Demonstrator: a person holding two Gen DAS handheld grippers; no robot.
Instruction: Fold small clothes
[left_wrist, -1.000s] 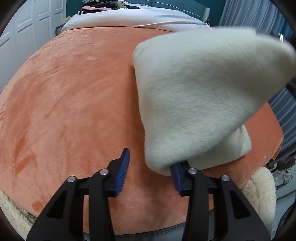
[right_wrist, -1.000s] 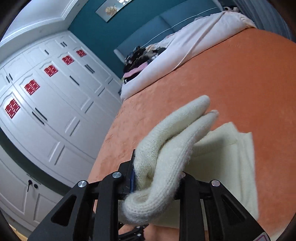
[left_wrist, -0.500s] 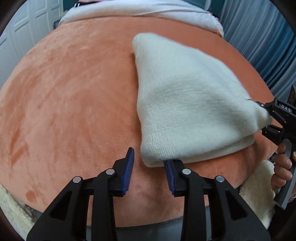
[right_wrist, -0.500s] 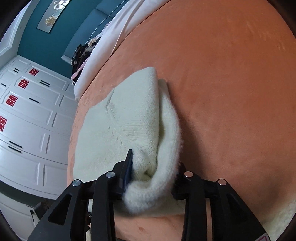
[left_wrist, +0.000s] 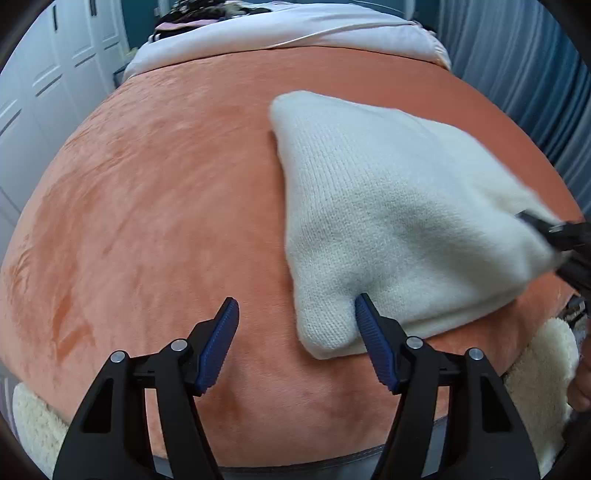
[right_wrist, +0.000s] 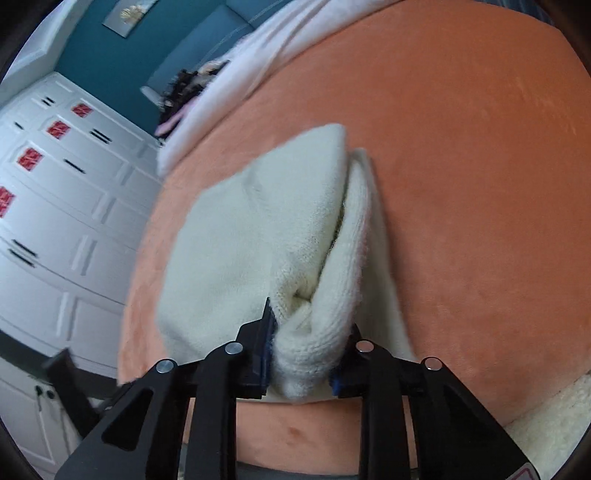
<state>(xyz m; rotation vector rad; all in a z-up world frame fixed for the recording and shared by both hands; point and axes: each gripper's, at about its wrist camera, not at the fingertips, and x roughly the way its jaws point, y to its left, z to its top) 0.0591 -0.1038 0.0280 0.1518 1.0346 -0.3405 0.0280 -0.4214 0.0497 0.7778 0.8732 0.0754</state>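
Observation:
A cream knitted garment lies folded on the orange bed cover. My left gripper is open, its jaws wide apart; the right finger presses on the garment's near corner, the left finger rests over bare cover. My right gripper is shut on the bunched right edge of the garment, held low over the bed. It shows at the right edge of the left wrist view.
A white quilt and dark clothes lie at the bed's far end. White wardrobe doors stand to the left, blue curtains to the right. A fluffy cream blanket hangs at the near edge.
My right gripper brought the lifted half of the garment down onto the bed, folding it over. My left gripper opened wider, with its right finger now on the near corner.

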